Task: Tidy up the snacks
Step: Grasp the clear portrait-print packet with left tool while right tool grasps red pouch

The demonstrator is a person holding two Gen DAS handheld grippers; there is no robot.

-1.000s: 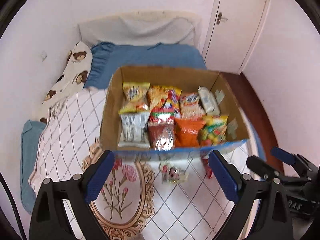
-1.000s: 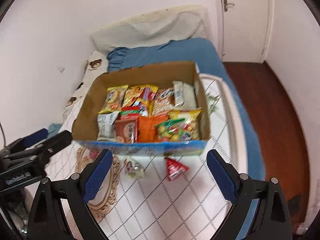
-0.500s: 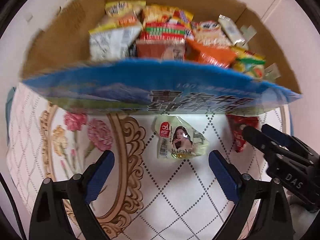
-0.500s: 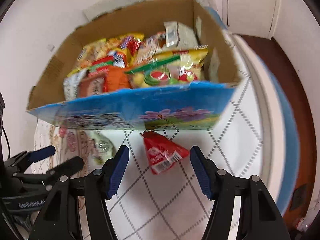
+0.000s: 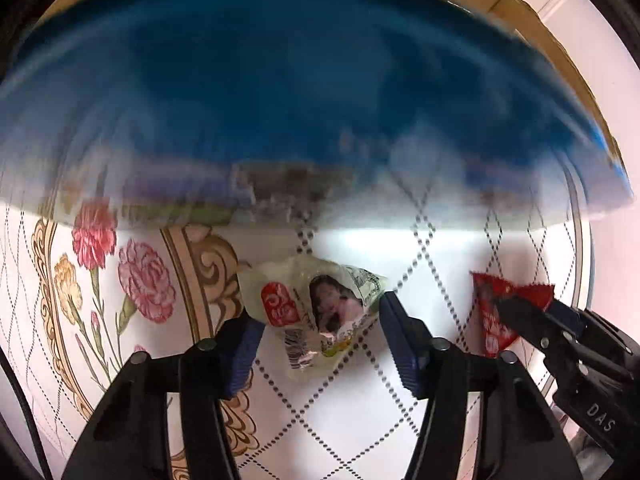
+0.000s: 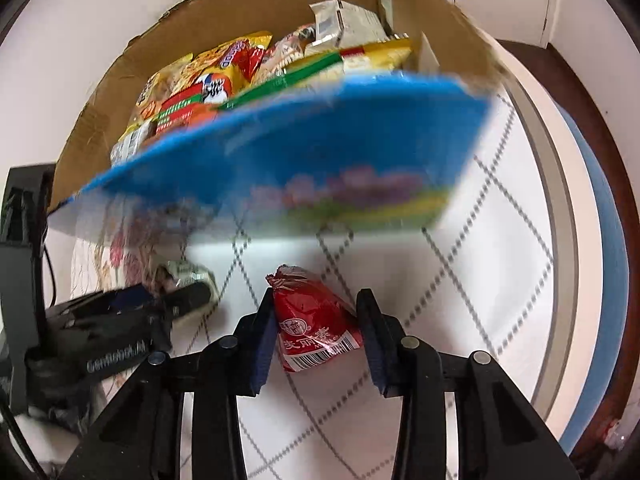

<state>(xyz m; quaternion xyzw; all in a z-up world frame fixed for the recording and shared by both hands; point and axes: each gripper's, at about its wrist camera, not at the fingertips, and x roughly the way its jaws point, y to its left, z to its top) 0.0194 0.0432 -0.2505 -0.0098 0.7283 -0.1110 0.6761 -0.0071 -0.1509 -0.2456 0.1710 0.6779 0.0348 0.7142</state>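
2 loose snack packets, 1 filled box, 2 grippers

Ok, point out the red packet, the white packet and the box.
red packet [image 6: 316,320]: right wrist view, middle of its red face.
white packet [image 5: 312,304]: left wrist view, printed front.
box [image 6: 332,152]: right wrist view, blue front wall.

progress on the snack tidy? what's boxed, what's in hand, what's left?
Done: most packets already stand in the cardboard box. In hand: right gripper shut on the red packet; left gripper closing around the white packet. Left: lift both into the box.
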